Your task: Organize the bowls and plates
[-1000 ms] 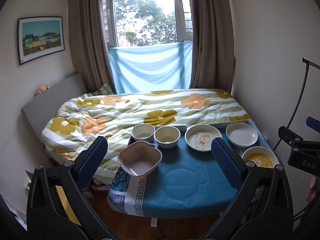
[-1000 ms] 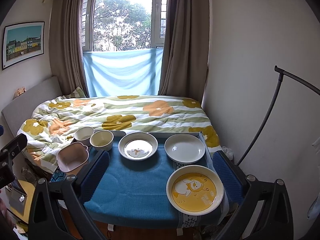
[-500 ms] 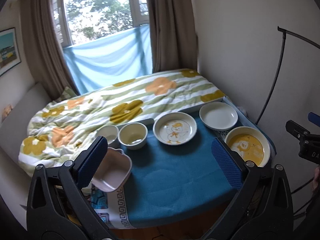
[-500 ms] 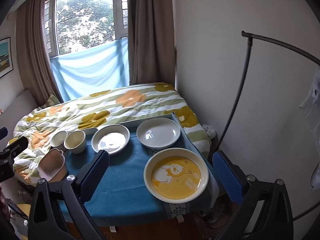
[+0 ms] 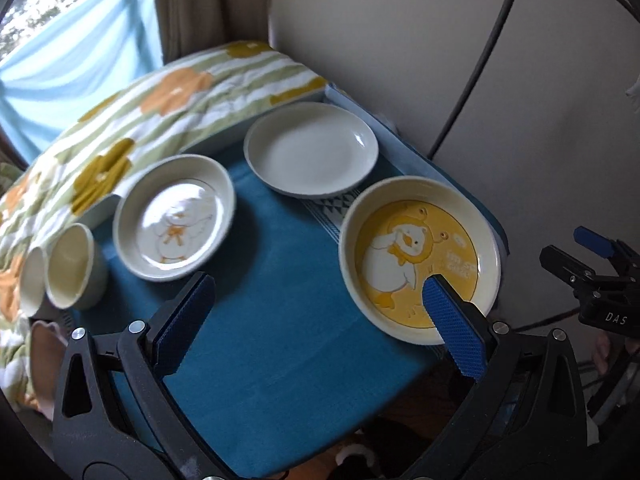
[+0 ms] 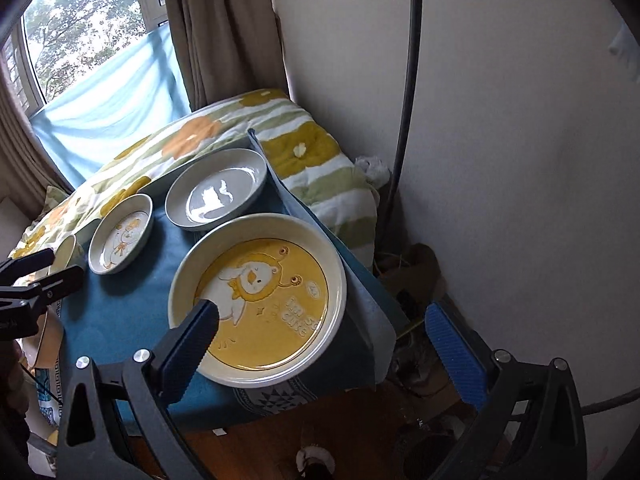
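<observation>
A yellow duck plate point(image 5: 418, 260) point(image 6: 260, 296) lies at the near right corner of the blue-clothed table point(image 5: 280, 320) point(image 6: 120, 320). Behind it sits a plain white plate point(image 5: 312, 148) point(image 6: 218, 188). Left of that is a white duck plate point(image 5: 174, 216) point(image 6: 122, 234), then two small cream bowls point(image 5: 70, 266). A pink bowl point(image 5: 44, 340) peeks in at the left edge. My left gripper point(image 5: 314, 292) is open above the cloth, its right finger over the yellow plate's near rim. My right gripper point(image 6: 322, 314) is open, its left finger over that plate and its right finger past the table's edge.
A flowered quilt point(image 5: 152, 92) covers the bed behind the table. A bare wall point(image 6: 500, 140) and a black curved pole point(image 6: 406, 120) stand close on the right. Wooden floor with clutter point(image 6: 408, 292) lies below the table's right corner.
Both grippers have swung right and dropped closer to the table. The yellow duck plate now fills the near field of both views, and the pink bowl has slid to the left edge.
</observation>
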{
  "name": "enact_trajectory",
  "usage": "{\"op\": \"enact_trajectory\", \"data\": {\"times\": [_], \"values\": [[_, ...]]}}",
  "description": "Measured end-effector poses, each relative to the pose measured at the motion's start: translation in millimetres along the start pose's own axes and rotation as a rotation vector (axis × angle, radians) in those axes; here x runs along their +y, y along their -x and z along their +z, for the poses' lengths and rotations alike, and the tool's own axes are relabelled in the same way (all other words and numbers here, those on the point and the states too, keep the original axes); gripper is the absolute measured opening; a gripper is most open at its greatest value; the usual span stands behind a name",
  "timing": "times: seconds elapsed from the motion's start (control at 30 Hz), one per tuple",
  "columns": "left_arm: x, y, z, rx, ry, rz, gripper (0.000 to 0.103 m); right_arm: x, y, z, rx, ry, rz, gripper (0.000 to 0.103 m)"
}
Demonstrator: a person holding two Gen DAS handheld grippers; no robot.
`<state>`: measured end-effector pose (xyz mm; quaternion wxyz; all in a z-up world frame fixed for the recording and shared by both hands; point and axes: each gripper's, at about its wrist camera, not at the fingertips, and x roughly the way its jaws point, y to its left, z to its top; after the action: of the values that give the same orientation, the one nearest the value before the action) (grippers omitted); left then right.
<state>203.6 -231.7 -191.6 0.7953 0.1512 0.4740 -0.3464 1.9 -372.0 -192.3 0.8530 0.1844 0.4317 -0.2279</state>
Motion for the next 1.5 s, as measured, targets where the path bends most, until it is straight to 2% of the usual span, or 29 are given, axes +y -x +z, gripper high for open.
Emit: {"op": "enact_trajectory", "data": {"times": [0.1,0.17,0.23,0.33,0.53,0.57,0.63,0.67,0.73,0.8,0.9,1.13,1.33,1.5], "values": [[-4,-45,3,0.105,0.007,-0.101,0.099,-11,-25,0,0.047,-0.023,0.041,0.101],[-7,-70,3,0.162,0.007,-0.128,0.089,-17,-40,0,0.085,-0.037,0.082,0.092],[-9,-90,3,0.208,0.005,-0.141,0.081,-22,-55,0,0.127,-0.053,0.127,0.079],[-11,-110,1,0.247,0.005,-0.163,0.079,-27,-75,-2,0.179,-0.068,0.195,0.06],[-10,-132,2,0.291,0.031,-0.197,0.078,-31,-98,2,0.223,-0.084,0.263,0.035],[-10,-133,2,0.294,0.031,-0.2,0.076,-31,-99,2,0.227,-0.081,0.263,0.034],[-12,-136,1,0.309,0.025,-0.209,0.052,-31,-103,2,0.233,-0.079,0.27,0.029],[-12,-139,0,0.32,0.02,-0.211,0.044,-32,-104,2,0.236,-0.077,0.271,0.028],[-16,-141,-1,0.32,0.005,-0.201,0.023,-33,-108,3,0.242,-0.073,0.268,0.02],[-17,-141,-1,0.321,0.009,-0.206,0.02,-34,-111,2,0.247,-0.074,0.265,0.015],[-14,-142,3,0.321,0.021,-0.213,0.018,-38,-115,5,0.253,-0.083,0.275,0.014],[-15,-146,6,0.303,-0.025,-0.159,0.018,-35,-113,9,0.262,-0.042,0.265,0.014],[-17,-128,4,0.265,-0.023,-0.142,0.018,-30,-110,10,0.254,0.008,0.261,0.014],[-9,-107,-1,0.23,0.031,-0.121,0.018,-21,-104,15,0.261,0.052,0.278,0.014]]}}
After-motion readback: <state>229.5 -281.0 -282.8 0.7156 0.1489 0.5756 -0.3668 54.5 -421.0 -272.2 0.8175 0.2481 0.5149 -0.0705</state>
